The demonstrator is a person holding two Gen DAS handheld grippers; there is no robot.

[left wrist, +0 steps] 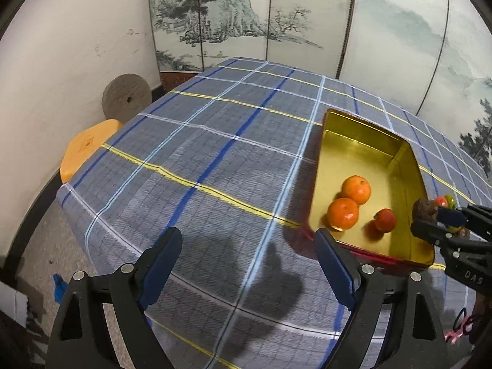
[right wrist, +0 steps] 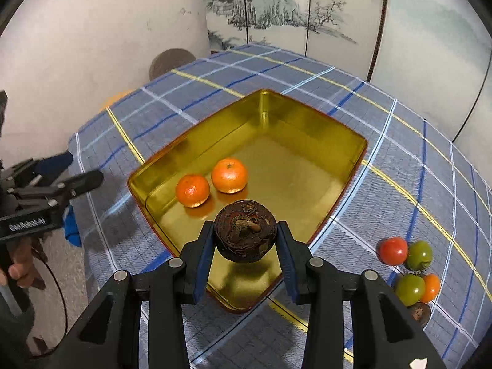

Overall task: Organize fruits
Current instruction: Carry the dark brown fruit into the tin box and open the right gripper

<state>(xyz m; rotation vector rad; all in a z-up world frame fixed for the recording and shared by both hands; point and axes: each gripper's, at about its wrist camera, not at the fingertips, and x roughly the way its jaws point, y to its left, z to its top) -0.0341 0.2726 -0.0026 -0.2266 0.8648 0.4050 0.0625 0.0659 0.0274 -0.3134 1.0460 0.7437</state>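
Observation:
A gold tin tray [right wrist: 295, 178] stands on the plaid cloth and holds two oranges [right wrist: 192, 190] [right wrist: 229, 175]. The left wrist view also shows a red tomato [left wrist: 385, 220] in the tray [left wrist: 363, 124], near the oranges [left wrist: 343, 213]. My right gripper [right wrist: 245, 230] is shut on a dark brown round fruit [right wrist: 246, 240] and hangs over the tray's near corner. In the left wrist view that gripper [left wrist: 442, 220] and the brown fruit [left wrist: 423, 208] show at the right edge. My left gripper [left wrist: 247, 240] stands open over bare cloth, left of the tray, with nothing between its fingers.
Right of the tray lies a cluster of small red [right wrist: 392, 250], green [right wrist: 418, 255] and orange [right wrist: 431, 287] tomatoes with another brown fruit [right wrist: 419, 311]. A painted folding screen [left wrist: 246, 21] backs the table. A grey disc [left wrist: 126, 97] and orange board [left wrist: 87, 147] sit off the left edge.

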